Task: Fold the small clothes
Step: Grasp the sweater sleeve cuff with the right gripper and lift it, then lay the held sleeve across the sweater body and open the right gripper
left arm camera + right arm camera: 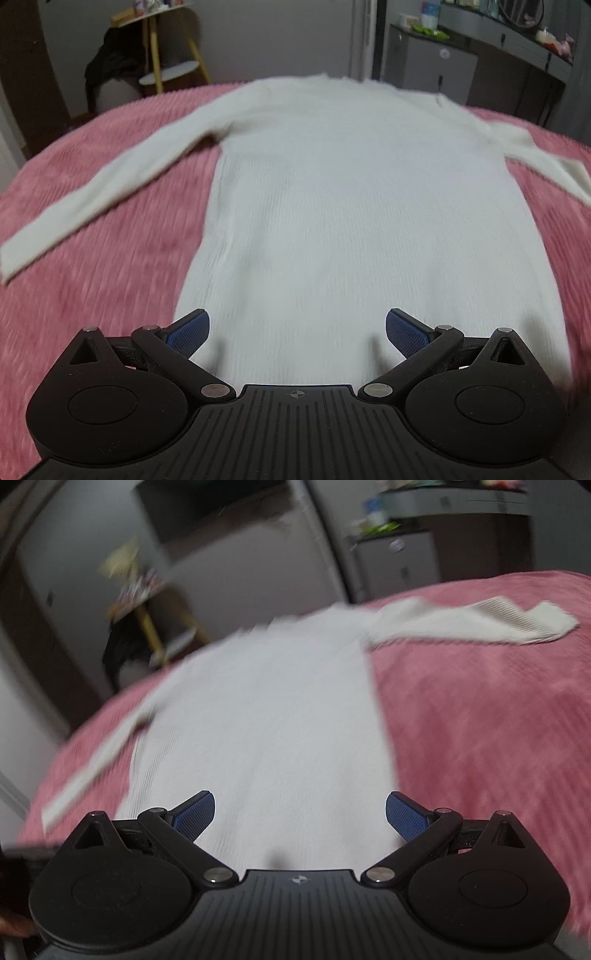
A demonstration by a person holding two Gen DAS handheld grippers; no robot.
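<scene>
- The pink blanket (92, 236) is covering the whole bed; its plush surface is running in fine ribbed lines, blurred in both views.
- The white sweater (351, 221) is lying flat on that blanket, spread out and unfolded, hem toward the near edge and neck toward the far edge. Its knit is showing narrow lengthwise ribs.
- Its left sleeve (92, 195) is stretching out straight toward the near left, lying flat on the blanket.
- Its right sleeve (472, 622) is reaching to the right, kinked in a zigzag near the cuff, where the ribbing is showing clearly.
- The left gripper (297, 332) is hovering over the near hem, pointing along the sweater's body; it is spread wide and grasping nothing, blue textured pads (190, 332) well apart.
- The right gripper (300, 812) is hovering over the hem near the sweater's right edge, likewise released and empty, its blue pads (404, 814) facing inward.
- A yellow-legged stand (159, 55) is standing beyond the far left of the bed, with something dark draped beside it.
</scene>
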